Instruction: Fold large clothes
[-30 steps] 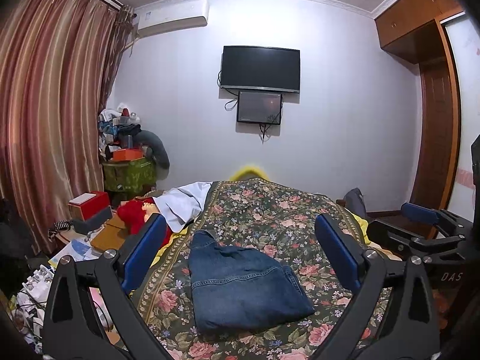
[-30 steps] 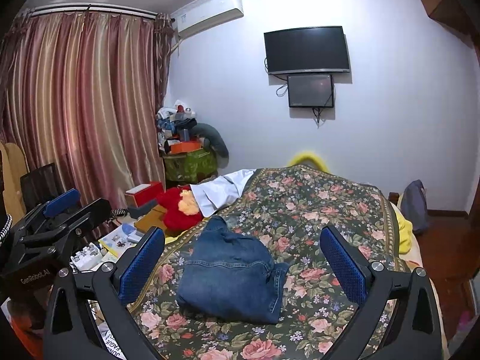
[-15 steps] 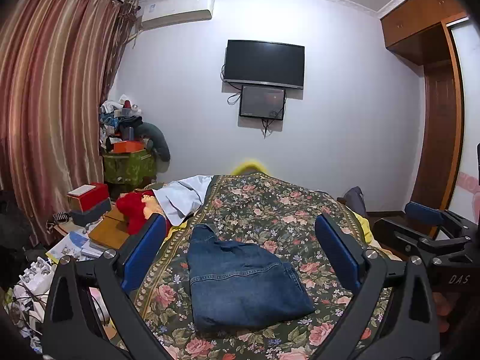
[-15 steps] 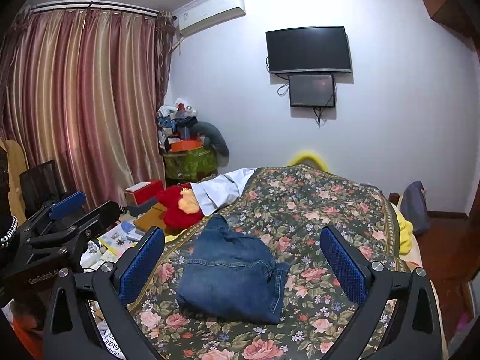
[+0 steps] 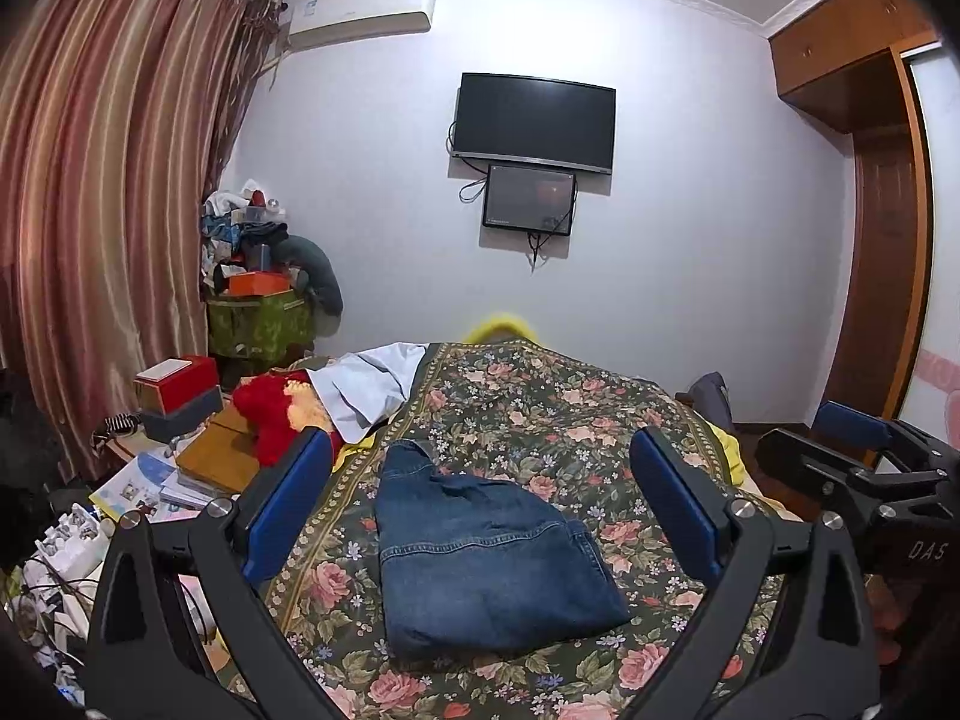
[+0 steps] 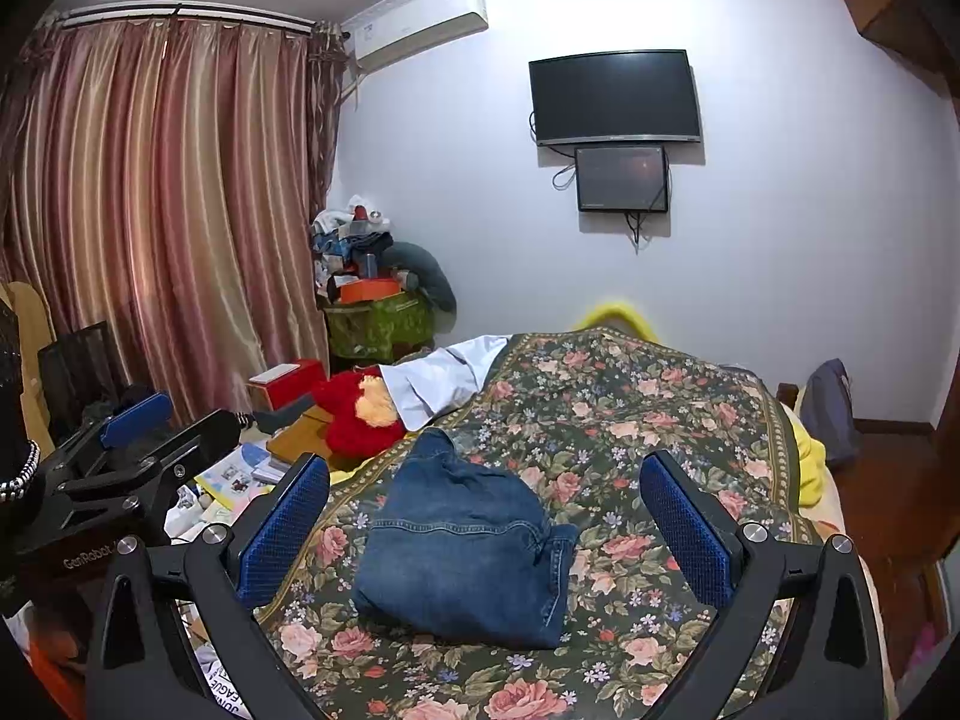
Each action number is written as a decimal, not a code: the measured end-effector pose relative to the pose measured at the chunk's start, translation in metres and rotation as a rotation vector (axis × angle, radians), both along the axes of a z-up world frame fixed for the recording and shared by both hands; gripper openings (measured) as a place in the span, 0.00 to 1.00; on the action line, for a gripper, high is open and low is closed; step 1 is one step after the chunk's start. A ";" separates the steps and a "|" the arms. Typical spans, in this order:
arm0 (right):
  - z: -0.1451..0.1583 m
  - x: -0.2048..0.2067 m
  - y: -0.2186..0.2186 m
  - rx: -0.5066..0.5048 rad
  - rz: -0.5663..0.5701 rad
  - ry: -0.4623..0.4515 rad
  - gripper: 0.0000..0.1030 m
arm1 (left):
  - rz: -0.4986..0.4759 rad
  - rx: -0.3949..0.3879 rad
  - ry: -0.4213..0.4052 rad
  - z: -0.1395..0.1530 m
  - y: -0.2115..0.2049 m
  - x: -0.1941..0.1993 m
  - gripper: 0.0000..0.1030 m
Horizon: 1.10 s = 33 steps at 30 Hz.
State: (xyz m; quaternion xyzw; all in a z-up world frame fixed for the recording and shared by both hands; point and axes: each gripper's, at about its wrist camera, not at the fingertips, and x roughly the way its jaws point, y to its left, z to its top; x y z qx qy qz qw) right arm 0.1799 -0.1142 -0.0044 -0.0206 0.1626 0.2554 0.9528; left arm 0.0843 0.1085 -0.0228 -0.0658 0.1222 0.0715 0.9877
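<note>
A pair of blue denim jeans (image 5: 486, 552) lies folded into a compact bundle on the floral bedspread (image 5: 540, 414); it also shows in the right wrist view (image 6: 462, 546). My left gripper (image 5: 480, 516) is open and empty, held back above the near end of the bed, with the jeans framed between its blue pads (image 5: 288, 498). My right gripper (image 6: 480, 516) is open and empty too, at about the same distance. Each gripper shows at the edge of the other's view: the right one (image 5: 864, 468) and the left one (image 6: 120, 450).
A red plush toy (image 5: 270, 414) and a pale shirt (image 5: 372, 384) lie at the bed's left edge. Boxes, books and clutter (image 5: 168, 456) fill the floor on the left, by the curtain (image 5: 102, 210). A TV (image 5: 534, 114) hangs on the far wall. A wooden wardrobe (image 5: 888, 240) stands on the right.
Both grippers have drawn back and risen slightly from the bed, staying open. The folded jeans have not moved.
</note>
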 end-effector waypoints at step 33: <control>0.003 -0.001 0.004 0.012 -0.009 -0.007 1.00 | -0.036 -0.001 -0.003 0.000 -0.003 0.000 0.97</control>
